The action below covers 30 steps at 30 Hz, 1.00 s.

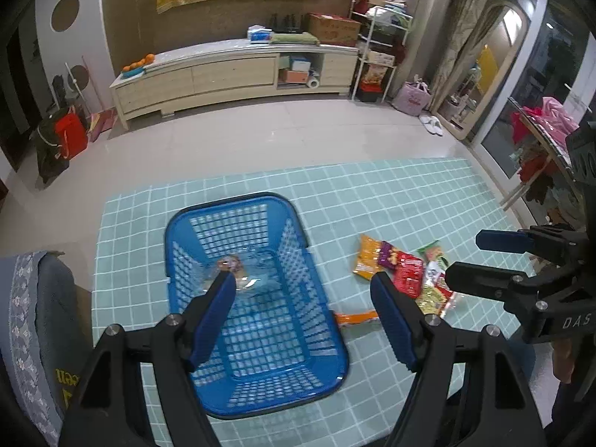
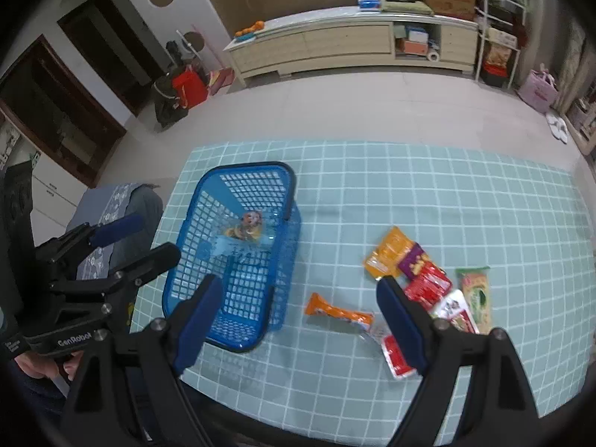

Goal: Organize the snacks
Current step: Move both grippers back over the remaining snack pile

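Both claws hang empty above the table [image 2: 447, 193], jaws spread wide with nothing between the pads: the left gripper [image 1: 301, 298] over the blue basket [image 1: 327, 339], the right gripper [image 2: 298, 316] over the near edge beside the loose snacks.

One clear-wrapped snack [image 2: 247, 227] already lies on the basket floor, towards its far end. The rest sit on the checked cloth to the right of the basket: a long orange packet [image 2: 337, 313] lies alone between the basket and the pile [image 2: 428, 283], which holds orange, purple, red and green packs overlapping one another near the right-hand near corner.

The step in hand looks like choosing the next pick. The lone orange packet is the easy one: nothing overlaps it, so the right gripper can straddle its narrow width and pinch across the middle. Overlapped packs are better left until they lie free.
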Tool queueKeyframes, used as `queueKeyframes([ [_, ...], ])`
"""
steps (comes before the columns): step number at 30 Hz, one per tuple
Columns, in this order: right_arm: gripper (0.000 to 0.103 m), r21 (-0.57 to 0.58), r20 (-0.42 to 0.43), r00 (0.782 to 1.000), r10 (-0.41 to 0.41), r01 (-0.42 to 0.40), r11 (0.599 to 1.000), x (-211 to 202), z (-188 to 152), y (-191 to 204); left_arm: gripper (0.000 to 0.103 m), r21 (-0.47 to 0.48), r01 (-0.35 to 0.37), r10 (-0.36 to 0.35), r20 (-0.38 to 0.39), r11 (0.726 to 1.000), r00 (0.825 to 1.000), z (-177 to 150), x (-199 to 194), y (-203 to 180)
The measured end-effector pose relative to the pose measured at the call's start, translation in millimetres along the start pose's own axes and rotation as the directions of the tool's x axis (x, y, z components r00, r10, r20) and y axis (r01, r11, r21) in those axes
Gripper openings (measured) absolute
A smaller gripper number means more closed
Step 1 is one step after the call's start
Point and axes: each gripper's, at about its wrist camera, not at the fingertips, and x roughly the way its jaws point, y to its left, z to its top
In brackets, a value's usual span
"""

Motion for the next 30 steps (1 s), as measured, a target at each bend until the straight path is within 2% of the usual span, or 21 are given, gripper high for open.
queueKeyframes([
  [7,0.088,0.053,0.022,1.0,-0.023,0.022,0.998,-23,-20,-32,0.073,0.044,0.029,-0.029,0.008,0.999,1.0,-2,0,-35],
  [16,0.088,0.123,0.039,0.998,-0.043,0.038,0.992,-42,-50,-74,0.073,0.122,0.11,-0.114,0.024,0.986,0.993,-12,9,-77],
  [22,0.088,0.153,0.039,0.998,-0.054,0.047,0.987,-44,-69,-97,0.073,0.2,0.133,-0.135,-0.002,0.971,0.991,-20,28,-108],
  [25,0.088,0.165,0.037,0.997,-0.061,0.054,0.985,-43,-76,-107,0.073,0.247,0.165,-0.164,-0.028,0.955,0.986,-26,38,-124],
  [30,0.088,0.201,0.031,0.997,-0.07,0.063,0.978,-37,-91,-129,0.073,0.308,0.188,-0.171,-0.082,0.933,0.982,-34,60,-150],
])
